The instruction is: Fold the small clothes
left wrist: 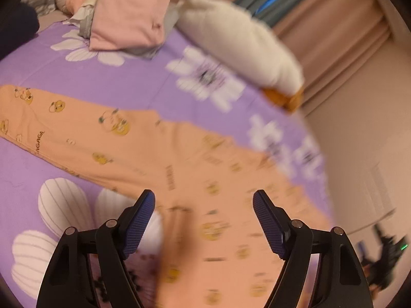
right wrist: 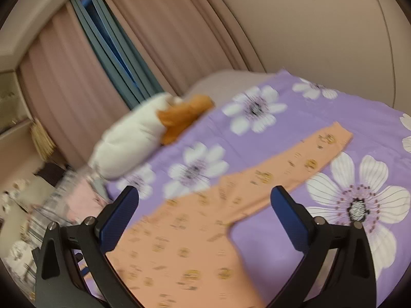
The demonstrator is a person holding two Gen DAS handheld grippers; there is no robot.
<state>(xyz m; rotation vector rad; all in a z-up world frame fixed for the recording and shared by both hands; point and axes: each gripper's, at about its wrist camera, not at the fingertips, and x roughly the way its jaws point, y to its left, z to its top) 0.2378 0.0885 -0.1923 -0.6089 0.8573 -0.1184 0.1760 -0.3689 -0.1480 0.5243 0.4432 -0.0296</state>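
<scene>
Both grippers hang over a bed, each pointing down at a slant, and much of what they see is smeared with blur. The left gripper (left wrist: 204, 218) has its jaws apart with nothing between the pads; the orange trousers (left wrist: 179, 169) lie flat just beneath and ahead of it, one leg running off to its left across the purple flowered sheet (left wrist: 123, 77). Further ahead and to its left sits a folded pink garment (left wrist: 128, 15) on a grey one, and ahead to its right a white stuffed toy (left wrist: 239, 41) with an orange part at its end.

The right gripper (right wrist: 205, 213) also stands wide, gripping nothing. The trousers (right wrist: 192, 243) spread under and between its fingers, a leg stretching away ahead to its right. The white toy (right wrist: 133, 138) lies ahead to its left, near the pink curtain (right wrist: 159, 30) behind the bed.
</scene>
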